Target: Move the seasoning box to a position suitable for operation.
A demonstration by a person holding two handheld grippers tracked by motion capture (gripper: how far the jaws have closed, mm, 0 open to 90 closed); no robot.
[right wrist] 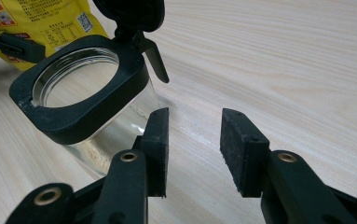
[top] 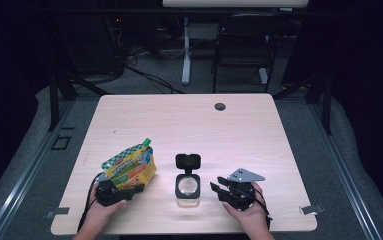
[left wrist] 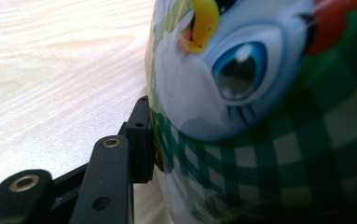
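- Left gripper [top: 129, 190] near the counter's [top: 189, 120] front-left corner, fingers [left wrist: 141, 140] pinching the bottom of the snack pouch [top: 130, 167], held tilted just above the wood.
- Right gripper [top: 218, 190] near the front edge, right of centre, fingers [right wrist: 155, 149] spread with nothing between them.
- Glass jar [top: 188, 190] standing at mid front edge between both grippers, black lid [top: 188, 161] flipped open, just beside the right fingers.

On the table [top: 189, 120], the pouch [top: 130, 167] lies left of the open jar [top: 188, 187], near the front edge
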